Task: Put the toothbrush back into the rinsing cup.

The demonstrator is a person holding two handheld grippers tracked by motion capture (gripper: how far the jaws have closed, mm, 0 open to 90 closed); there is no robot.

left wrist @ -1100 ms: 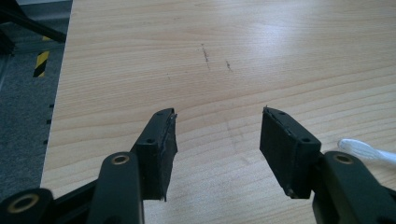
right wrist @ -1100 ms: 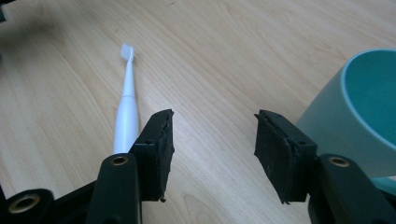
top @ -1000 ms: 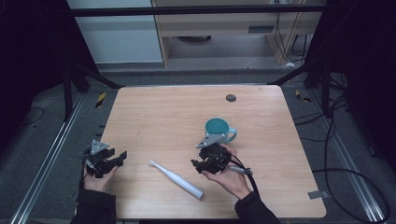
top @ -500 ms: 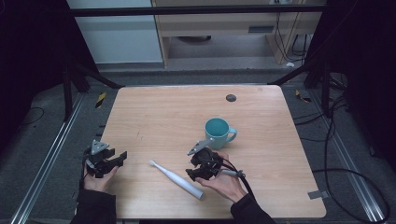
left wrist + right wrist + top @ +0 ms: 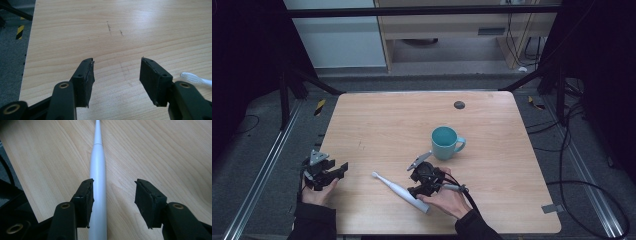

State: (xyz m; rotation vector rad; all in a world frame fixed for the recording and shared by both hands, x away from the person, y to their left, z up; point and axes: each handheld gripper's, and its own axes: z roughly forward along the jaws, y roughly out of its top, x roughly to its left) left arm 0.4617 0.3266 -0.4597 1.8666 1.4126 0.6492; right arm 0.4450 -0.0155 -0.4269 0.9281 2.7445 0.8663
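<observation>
A white toothbrush (image 5: 398, 189) lies slanted on the wooden table (image 5: 382, 120), with its head toward the left. My right gripper (image 5: 414, 184) sits low over its handle, jaws open. In the right gripper view the toothbrush (image 5: 98, 170) runs up between the jaws of the right gripper (image 5: 113, 182), close against the left one, with a wide gap to the right one. A teal mug (image 5: 445, 142) stands upright just behind that hand. My left gripper (image 5: 341, 169) rests open at the table's front left. Between the jaws of the left gripper (image 5: 117, 61) is bare wood, and the toothbrush head (image 5: 195, 78) shows at the right edge.
A dark round spot (image 5: 459, 105) marks the far part of the table. A grey tag (image 5: 550, 208) lies near the front right corner. The right gripper's cable (image 5: 464, 191) trails over the hand. Black frame bars and floor cables surround the table.
My right gripper has moved from beside the mug toward the front left and down to the toothbrush handle, leaving the mug in full view. The left gripper has stayed put.
</observation>
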